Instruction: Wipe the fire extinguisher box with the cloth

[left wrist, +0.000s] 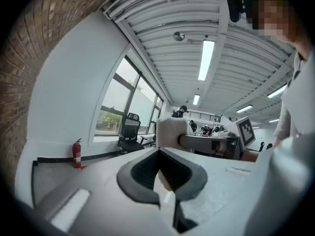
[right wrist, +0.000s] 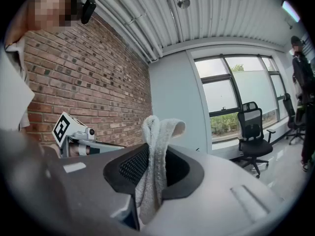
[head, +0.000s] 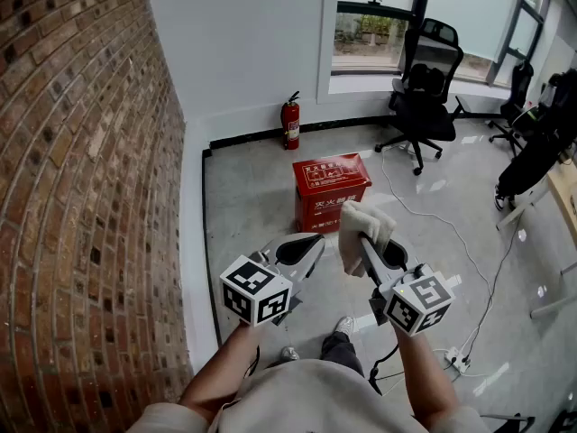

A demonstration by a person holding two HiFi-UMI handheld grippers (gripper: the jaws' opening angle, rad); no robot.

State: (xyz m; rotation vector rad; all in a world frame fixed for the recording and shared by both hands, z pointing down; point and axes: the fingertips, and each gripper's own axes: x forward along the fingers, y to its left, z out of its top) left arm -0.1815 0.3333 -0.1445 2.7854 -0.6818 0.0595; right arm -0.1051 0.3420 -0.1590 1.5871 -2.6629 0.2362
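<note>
On the grey floor ahead of us: one red fire extinguisher box (head: 331,190), closed, white lettering on lid and front face, standing clear of the white wall, with neither tool touching it. Behind it, against the wall's black skirting: one red fire extinguisher (head: 290,123), upright. To our left: a brick wall (head: 72,152) running the length of the room. Far right of the box: a black office chair (head: 424,93) under the window (head: 370,16), and a white cable (head: 433,215) trailing over the floor to a power strip (head: 458,361). In our hands, held roughly level above the floor: the left gripper (head: 311,249), its jaws closed together with nothing between them, as its own view confirms (left wrist: 160,168). Just beside it is the right gripper (head: 365,242), which we keep clamped on the cloth (head: 365,224). The cloth is pale, terry-textured and folded. Its upper part stands out beyond the jaw tips, and the rest is pinched between the black ribbed pads (right wrist: 128,168) in the right gripper view (right wrist: 155,146). Each tool carries a marker cube at its rear. The cloth hangs well apart from the box, above and nearer to us.
</note>
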